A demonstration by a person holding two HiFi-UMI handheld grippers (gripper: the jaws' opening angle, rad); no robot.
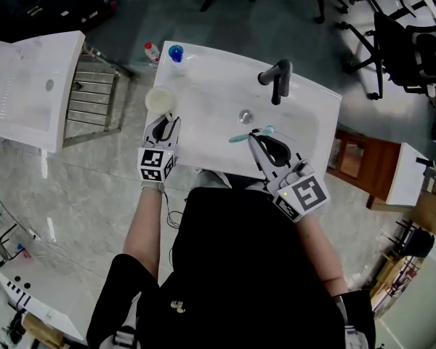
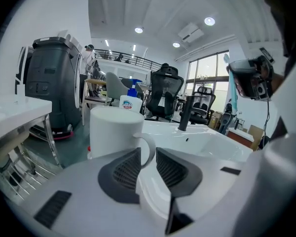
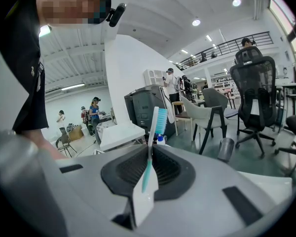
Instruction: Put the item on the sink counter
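A white mug point(image 1: 159, 99) stands upright on the left side of the white sink counter point(image 1: 203, 153). My left gripper point(image 1: 164, 120) is right behind it, open, and the mug point(image 2: 113, 130) shows its handle in the gap between the left gripper's point(image 2: 148, 152) pads without being pressed. Over the basin, my right gripper point(image 1: 256, 134) is shut on a teal and white toothbrush point(image 1: 241, 138). In the right gripper view the toothbrush point(image 3: 154, 127) stands between the closed pads of the right gripper point(image 3: 150, 154), bristles up.
A black faucet point(image 1: 278, 78) rises at the back of the basin, with the drain point(image 1: 245, 115) in front of it. A blue-pump soap bottle point(image 1: 176, 53) and a small red-capped bottle point(image 1: 152, 51) sit at the back left. A metal rack point(image 1: 94, 93) stands left; a wooden cabinet point(image 1: 356, 162) stands right.
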